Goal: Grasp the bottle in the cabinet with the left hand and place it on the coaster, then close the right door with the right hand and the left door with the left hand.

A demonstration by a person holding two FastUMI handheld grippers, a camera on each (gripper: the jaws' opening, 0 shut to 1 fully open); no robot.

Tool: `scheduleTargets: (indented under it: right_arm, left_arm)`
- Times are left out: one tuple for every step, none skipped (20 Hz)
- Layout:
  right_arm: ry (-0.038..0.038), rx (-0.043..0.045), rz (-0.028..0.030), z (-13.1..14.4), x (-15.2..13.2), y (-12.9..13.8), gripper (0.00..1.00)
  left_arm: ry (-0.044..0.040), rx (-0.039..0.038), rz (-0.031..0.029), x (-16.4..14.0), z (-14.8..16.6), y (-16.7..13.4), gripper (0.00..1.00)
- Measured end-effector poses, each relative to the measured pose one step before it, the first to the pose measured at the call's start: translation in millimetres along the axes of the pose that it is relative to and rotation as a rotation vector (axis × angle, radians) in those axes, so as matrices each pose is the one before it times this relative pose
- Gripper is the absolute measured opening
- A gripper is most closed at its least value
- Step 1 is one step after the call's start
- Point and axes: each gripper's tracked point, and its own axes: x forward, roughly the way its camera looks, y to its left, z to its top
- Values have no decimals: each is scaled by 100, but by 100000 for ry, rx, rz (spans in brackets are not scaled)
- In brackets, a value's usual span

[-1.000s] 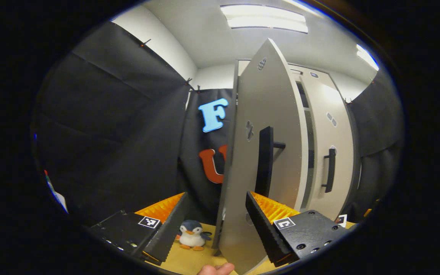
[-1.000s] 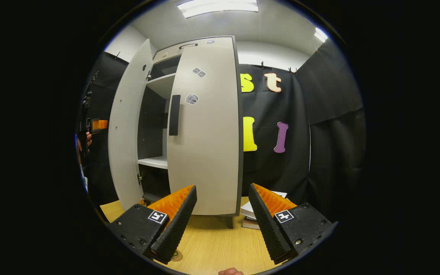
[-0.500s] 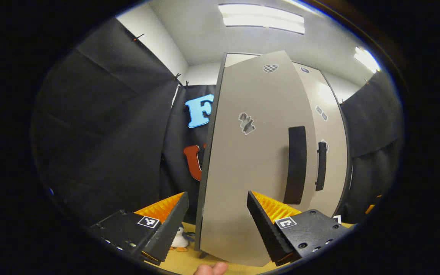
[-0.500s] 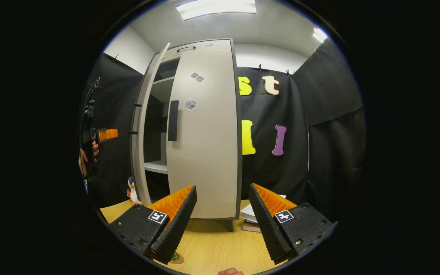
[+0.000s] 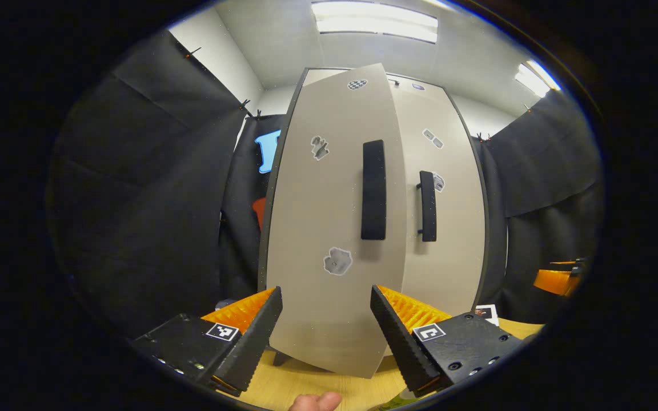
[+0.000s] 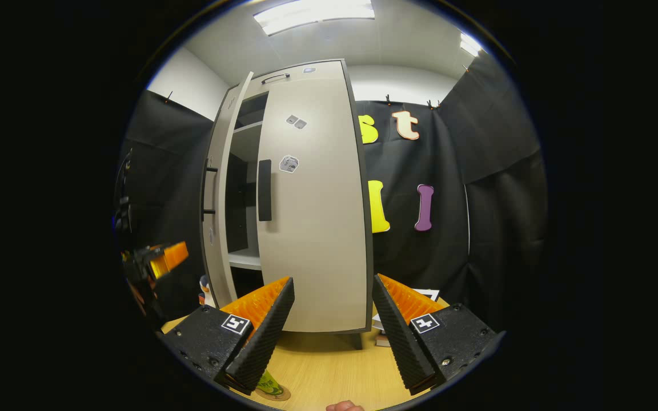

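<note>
The pale grey cabinet stands on a wooden table (image 6: 317,371). Its right door (image 6: 315,217) is closed. The left door (image 5: 329,228) is nearly closed; in the right gripper view it (image 6: 215,188) stands ajar, with a narrow gap showing shelves. My left gripper (image 5: 326,325) is open just in front of the left door's lower part, left of its black handle (image 5: 373,191). My right gripper (image 6: 332,325) is open and held back from the right door. A green bottle (image 6: 269,387) on a round coaster peeks out behind its left finger.
A penguin toy (image 6: 206,288) sits by the cabinet's left foot. Books (image 6: 423,295) lie to the right of the cabinet. Black cloth walls close in on both sides. The left gripper (image 6: 160,260) shows at the left edge, the right gripper (image 5: 554,279) at the far right.
The left door has swung from wide open to almost closed, and my left gripper has followed it round to face the door's front. The right gripper has barely moved.
</note>
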Motion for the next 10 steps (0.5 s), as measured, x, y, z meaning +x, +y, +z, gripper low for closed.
scheduleTargets:
  right_arm:
    - [-84,94,-108,68,52,71,84]
    - [45,-380,-341,-20,-7,-33,84]
    - [682,-634,-223,-216,227,-66,84]
    - [1815,-499,135,-539,158,154,84]
    - [1667,-185,275,-356,100,134,84]
    - [1187,-206,157,-164,7,159,84]
    - [944,-517,-205,-114,-14,44,84]
    - [339,-545,162,-47,-142,100,84]
    - [213,-546,-11,6,-74,124,84]
    - [106,-260,-2,-187,-40,74,84]
  left_arm:
    - [-470,-366,84,-429,-531,-615,95]
    - [-98,-44,823,-354,-605,-198,95]
    - [-280,56,899,-352,-502,-272,95]
    - [120,440,163,-195,-415,-385,95]
    - [884,1180,-523,-155,-466,-321,95]
    - [1457,1626,-560,-131,-513,-263,95]
    - [1828,1240,-679,-161,-568,-270,99]
    - [406,320,95,-21,-139,-61,95]
    - [-656,-544,655,-214,89,93,95]
    - [5,-921,-477,-74,41,-99,95]
